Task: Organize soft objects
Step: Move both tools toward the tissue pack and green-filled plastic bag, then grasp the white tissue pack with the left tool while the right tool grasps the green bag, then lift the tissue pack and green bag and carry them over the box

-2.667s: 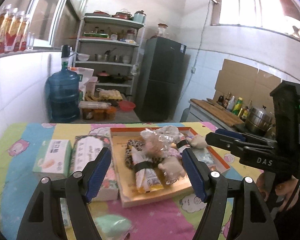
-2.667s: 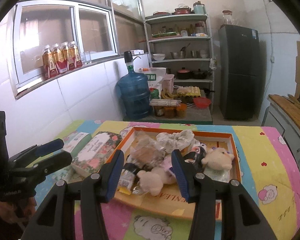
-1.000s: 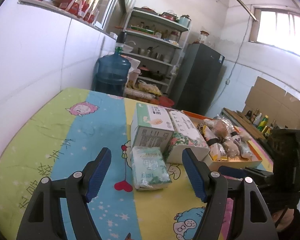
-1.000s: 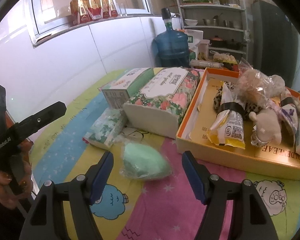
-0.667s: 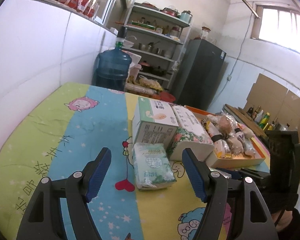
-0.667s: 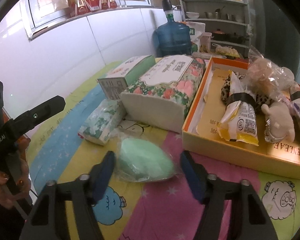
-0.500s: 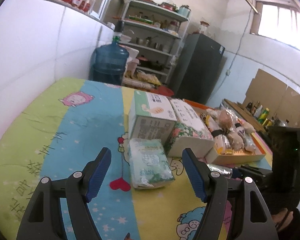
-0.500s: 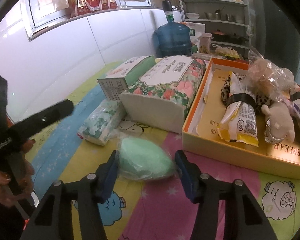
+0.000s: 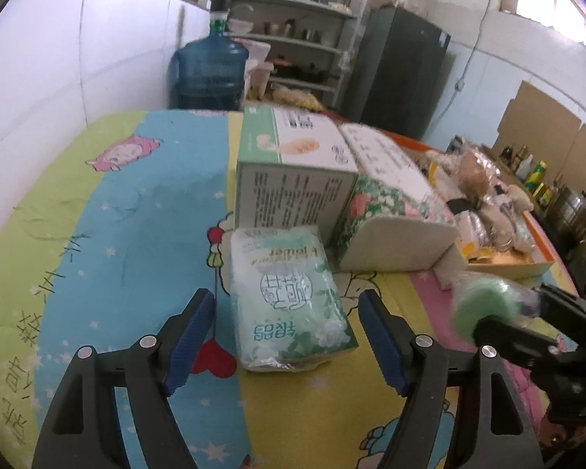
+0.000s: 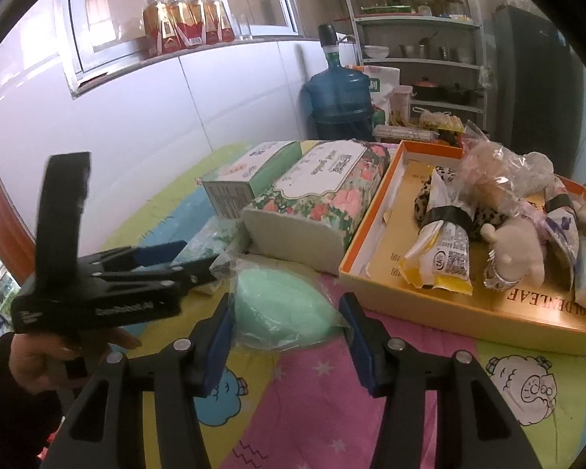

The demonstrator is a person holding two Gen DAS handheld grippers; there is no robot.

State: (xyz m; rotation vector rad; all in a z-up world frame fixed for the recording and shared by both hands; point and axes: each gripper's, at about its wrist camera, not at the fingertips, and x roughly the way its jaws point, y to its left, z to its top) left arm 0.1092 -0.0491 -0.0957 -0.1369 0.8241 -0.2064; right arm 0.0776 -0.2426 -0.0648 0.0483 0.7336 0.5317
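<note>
With the right tool pinching the wrapped green sponge, bring the spread left tool down over the tissue pack and squeeze.

Green sponge in clear wrap, pinched in my right tool; tissue pack flat on surface.
</note>
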